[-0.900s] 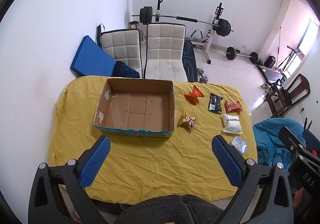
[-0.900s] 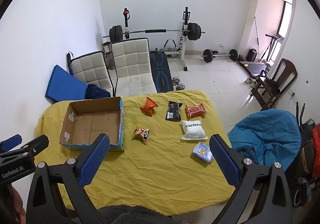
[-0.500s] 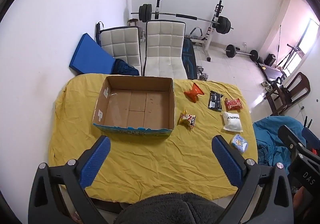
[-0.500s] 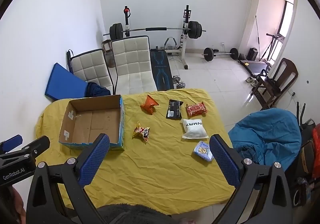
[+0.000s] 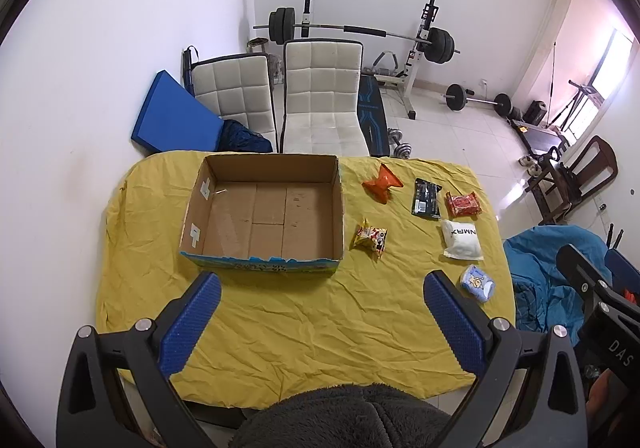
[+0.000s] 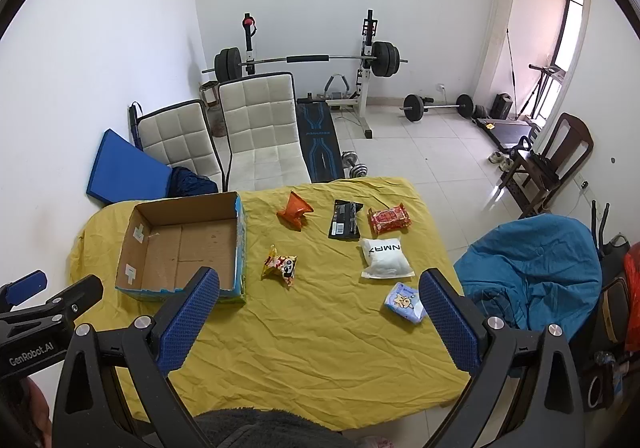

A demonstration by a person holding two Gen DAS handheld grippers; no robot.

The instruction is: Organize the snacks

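Left wrist view: left gripper [image 5: 320, 288] hovered high over the table's near edge, jaws spread wide, empty; cardboard box [image 5: 264, 214] ahead of its left jaw, snacks ahead-right.
Right wrist view: right gripper [image 6: 318, 288] was likewise raised, released; light-blue packet [image 6: 404, 302] just inside its right jaw, yellow packet [image 6: 280, 266] ahead between the jaws.

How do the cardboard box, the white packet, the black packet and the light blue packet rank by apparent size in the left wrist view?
1. Cardboard box
2. White packet and black packet: about equal, unsure
3. Light blue packet, smallest although nearest
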